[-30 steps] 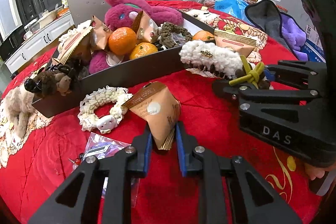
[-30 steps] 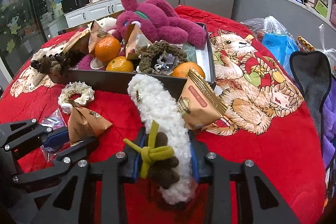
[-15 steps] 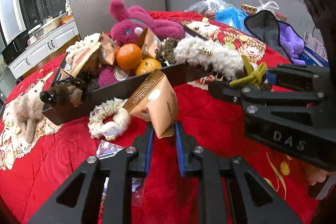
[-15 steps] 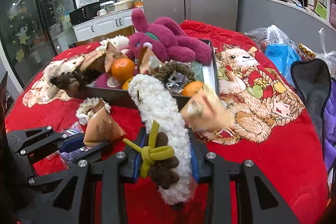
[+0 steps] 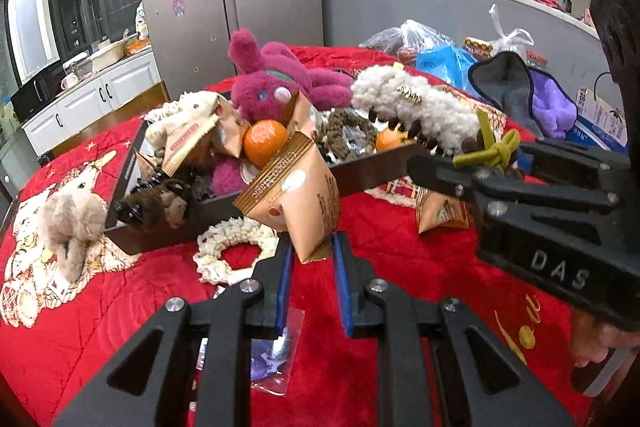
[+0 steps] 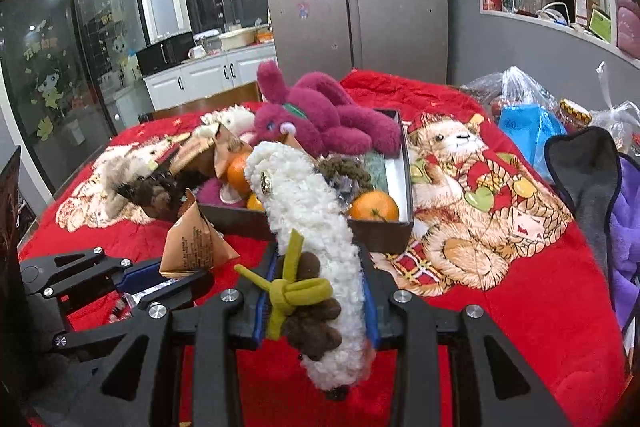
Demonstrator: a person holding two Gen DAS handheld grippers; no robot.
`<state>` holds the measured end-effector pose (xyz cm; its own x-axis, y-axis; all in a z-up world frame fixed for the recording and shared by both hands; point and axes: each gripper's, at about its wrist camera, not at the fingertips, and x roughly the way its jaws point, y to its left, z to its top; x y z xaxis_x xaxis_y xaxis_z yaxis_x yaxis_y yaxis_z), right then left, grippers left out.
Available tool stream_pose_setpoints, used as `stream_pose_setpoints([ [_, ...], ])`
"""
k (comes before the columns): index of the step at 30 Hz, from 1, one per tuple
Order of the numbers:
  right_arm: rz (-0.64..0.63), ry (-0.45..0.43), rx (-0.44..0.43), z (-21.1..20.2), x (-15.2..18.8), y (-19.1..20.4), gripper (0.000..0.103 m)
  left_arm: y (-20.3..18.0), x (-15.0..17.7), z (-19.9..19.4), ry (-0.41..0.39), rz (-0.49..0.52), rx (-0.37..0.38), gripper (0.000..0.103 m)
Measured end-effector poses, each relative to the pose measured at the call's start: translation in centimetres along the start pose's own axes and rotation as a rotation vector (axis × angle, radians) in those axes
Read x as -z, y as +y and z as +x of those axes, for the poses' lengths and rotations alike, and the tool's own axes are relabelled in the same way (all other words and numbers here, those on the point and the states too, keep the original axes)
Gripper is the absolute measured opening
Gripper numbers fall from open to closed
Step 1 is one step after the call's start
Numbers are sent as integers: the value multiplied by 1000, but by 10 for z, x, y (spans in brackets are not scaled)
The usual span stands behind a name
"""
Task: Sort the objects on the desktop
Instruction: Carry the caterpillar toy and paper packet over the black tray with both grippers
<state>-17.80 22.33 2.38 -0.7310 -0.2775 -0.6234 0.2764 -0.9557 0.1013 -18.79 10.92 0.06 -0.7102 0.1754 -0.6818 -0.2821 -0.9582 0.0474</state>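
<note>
Carry step: left gripper (image 5: pixel 311 259) clamps a snack packet (image 5: pixel 298 193); right gripper (image 6: pixel 316 297) clamps a fluffy hair clip (image 6: pixel 310 227). Next: over the tray (image 6: pixel 390 231) (already crowded), release.

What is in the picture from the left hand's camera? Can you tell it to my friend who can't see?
The left gripper is shut on a tan snack packet held above a red tablecloth. Beside it, the right gripper holds a fluffy white hair clip. Behind them a dark tray holds oranges and a purple plush bunny.
</note>
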Motion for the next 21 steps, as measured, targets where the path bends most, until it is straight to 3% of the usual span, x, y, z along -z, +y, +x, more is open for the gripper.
stream_pose_setpoints([
  [11,-5,-30,-32,-2,-3,15,36,12,-10,-10,-28,-28,-9,20],
  [15,-33,-44,44,-1,-5,18,36,18,-12,-8,-27,-33,-21,20],
  [21,-25,-51,37,1,-20,25,36,36,-20,-7,-27,-75,-27,20],
])
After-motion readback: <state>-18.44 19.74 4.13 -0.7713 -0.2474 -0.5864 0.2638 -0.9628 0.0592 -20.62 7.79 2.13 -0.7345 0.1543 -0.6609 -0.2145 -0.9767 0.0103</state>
